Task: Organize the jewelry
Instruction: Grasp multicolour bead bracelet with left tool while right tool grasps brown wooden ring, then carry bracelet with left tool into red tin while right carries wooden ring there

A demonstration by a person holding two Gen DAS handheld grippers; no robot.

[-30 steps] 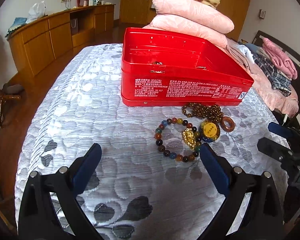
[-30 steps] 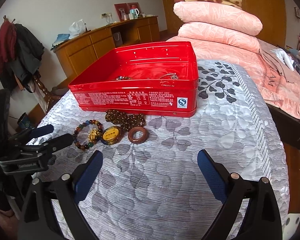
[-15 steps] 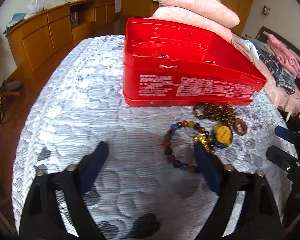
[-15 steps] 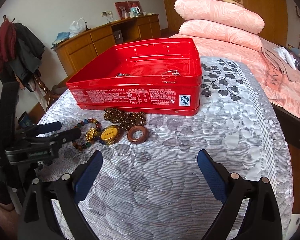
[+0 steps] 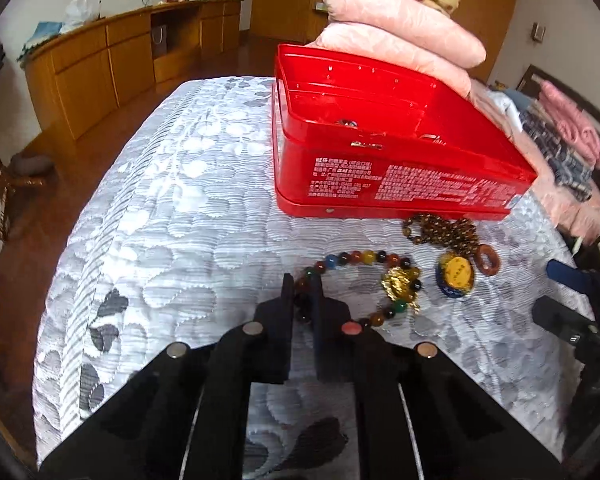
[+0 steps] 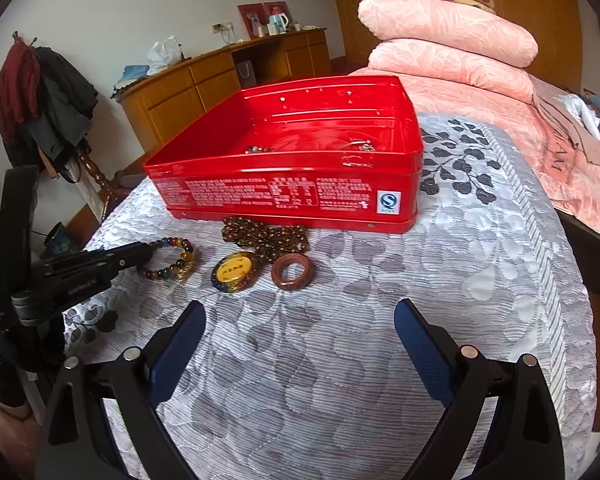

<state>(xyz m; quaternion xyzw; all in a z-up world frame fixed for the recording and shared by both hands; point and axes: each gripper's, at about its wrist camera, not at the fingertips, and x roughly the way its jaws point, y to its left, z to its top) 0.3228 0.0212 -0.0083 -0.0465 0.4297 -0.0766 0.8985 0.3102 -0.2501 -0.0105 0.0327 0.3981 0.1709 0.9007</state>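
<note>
A bracelet of many-coloured beads (image 5: 364, 258) (image 6: 176, 258) with a gold charm lies on the grey quilt in front of the open red tin (image 5: 380, 148) (image 6: 292, 184). My left gripper (image 5: 303, 288) (image 6: 146, 249) is shut on the bracelet's left side, beads pinched between its pads. Beside it lie a brown bead string (image 5: 440, 230) (image 6: 264, 234), a yellow-faced pendant (image 5: 456, 274) (image 6: 236, 270) and a brown ring (image 5: 487, 260) (image 6: 292, 272). My right gripper (image 6: 300, 340) hovers open over bare quilt, nearer than the ring. A few small pieces lie inside the tin.
Stacked pink pillows (image 6: 448, 40) and a spotted blanket sit behind the tin. Folded clothes (image 5: 564, 136) lie to the right. A wooden sideboard (image 5: 112, 60) runs along the far wall, and a coat rack with dark coats (image 6: 40, 96) stands beyond the bed's left edge.
My left gripper went from wide open to shut, closing on the left side of the beaded bracelet after moving forward over it. The right gripper stayed open and still.
</note>
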